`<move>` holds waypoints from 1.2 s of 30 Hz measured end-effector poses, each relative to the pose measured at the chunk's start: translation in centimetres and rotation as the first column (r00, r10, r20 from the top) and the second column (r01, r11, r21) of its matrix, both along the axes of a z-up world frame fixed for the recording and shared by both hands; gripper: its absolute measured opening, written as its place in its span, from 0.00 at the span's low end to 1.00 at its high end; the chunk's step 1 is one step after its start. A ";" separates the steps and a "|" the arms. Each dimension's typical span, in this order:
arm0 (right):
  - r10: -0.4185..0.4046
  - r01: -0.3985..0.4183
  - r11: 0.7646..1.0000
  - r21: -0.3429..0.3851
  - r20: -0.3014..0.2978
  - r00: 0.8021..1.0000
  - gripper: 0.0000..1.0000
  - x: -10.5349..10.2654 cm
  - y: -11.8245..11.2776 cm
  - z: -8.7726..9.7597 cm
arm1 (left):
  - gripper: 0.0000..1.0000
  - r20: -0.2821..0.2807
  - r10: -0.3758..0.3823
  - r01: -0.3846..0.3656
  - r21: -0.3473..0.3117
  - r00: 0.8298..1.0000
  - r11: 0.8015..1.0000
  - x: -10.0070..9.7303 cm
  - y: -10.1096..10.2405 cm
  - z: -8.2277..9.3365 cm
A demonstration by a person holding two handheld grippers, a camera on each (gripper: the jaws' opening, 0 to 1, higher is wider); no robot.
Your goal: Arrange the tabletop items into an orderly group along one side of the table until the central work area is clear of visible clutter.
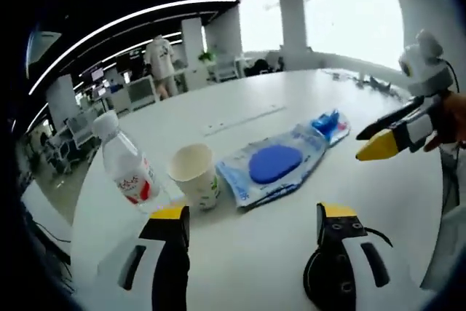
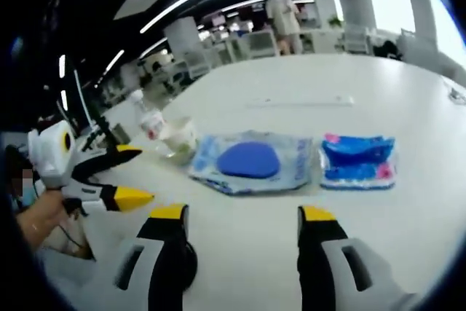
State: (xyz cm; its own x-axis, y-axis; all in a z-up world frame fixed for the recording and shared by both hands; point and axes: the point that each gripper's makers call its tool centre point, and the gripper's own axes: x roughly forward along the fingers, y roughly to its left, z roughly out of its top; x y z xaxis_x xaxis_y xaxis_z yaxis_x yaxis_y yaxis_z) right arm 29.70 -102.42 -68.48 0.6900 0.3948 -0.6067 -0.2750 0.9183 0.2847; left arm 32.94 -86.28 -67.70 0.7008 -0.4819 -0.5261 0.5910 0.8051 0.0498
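In the left gripper view, the left gripper [image 1: 251,220] stands nearest, its yellow-tipped jaws spread wide and holding nothing above the white table [image 1: 291,267]. Just beyond its left jaw sits a paper cup [image 1: 195,174], upright, with a water bottle [image 1: 129,167] leaning close beside it (red and white label). Next to the cup lies a clear wipes pack [image 1: 271,164] with a blue oval lid, and past that a smaller blue packet [image 1: 331,123], possibly touching it; the angle is too shallow to tell. The right gripper [image 1: 378,140] enters from the right, jaws parted and empty. In the right gripper view, that gripper [image 2: 244,218] likewise hovers agape before the wipes pack [image 2: 251,162]. A person [image 1: 159,60] stands far behind.
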 end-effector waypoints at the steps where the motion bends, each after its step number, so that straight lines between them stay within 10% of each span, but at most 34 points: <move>1: 0.015 -0.015 1.000 0.003 -0.001 1.000 0.61 -0.3 0.4 0.1 | 0.73 -0.001 0.002 -0.002 0.000 1.000 1.000 -0.2 0.3 0.0; 19: 0.139 -0.136 0.983 0.124 -0.019 0.990 0.89 -5.3 5.1 0.9 | 0.99 0.031 -0.004 0.005 -0.011 1.000 1.000 -4.1 1.6 1.2; 36: 0.182 -0.175 0.979 0.107 -0.061 0.981 0.82 -8.4 6.5 -1.2 | 0.97 -0.033 -0.015 0.014 -0.011 0.999 1.000 -8.1 2.3 -0.6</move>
State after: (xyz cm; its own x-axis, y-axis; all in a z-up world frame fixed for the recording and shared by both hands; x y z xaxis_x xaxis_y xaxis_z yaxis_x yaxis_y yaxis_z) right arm 21.30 -95.95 -69.65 0.5604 0.5695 -0.6014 -0.4081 0.8217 0.3978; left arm 24.86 -83.97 -68.27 0.6762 -0.4975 -0.5434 0.6038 0.7968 0.0217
